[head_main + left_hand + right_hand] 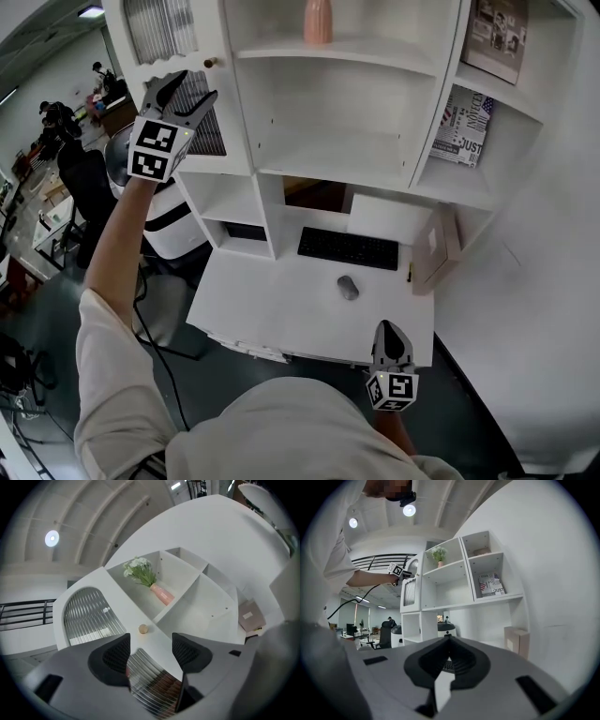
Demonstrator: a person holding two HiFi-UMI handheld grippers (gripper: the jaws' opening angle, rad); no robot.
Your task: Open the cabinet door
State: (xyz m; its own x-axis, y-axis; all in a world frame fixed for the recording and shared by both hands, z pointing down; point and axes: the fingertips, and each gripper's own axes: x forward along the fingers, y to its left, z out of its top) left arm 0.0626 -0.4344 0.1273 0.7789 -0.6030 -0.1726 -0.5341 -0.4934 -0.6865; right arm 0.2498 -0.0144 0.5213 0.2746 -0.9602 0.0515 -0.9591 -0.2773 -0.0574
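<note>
Open-plan office with pale ceiling and round lamps, distant people at desks on the left; against the white wall, a white desk carrying a white shelf unit. On the desk, a black keyboard, a grey mouse and a cardboard box; higher up, a pink vase on an open shelf and a magazine in the right-hand compartment. Raised high on an outstretched arm at the upper left of the head view: left gripper, jaws spread wide, pads pressing on nothing. Seen along those jaws in the left gripper view, left gripper facing the cabinet door, with the lower ribbed glass panel filling the gap between the pads and the arched ribbed glass panel above to the left. Small round knob just beyond the fingertips, roughly in line with the gap, not touched by either pad. In the head view, same knob just up and right of the fingertips, on the right edge of the cabinet door, beside the open shelves. Whether shut tight against the frame: not possible to tell. Low near the desk's front edge, right gripper, jaws pressed together and empty, likewise in its own view; well apart from the door.
</note>
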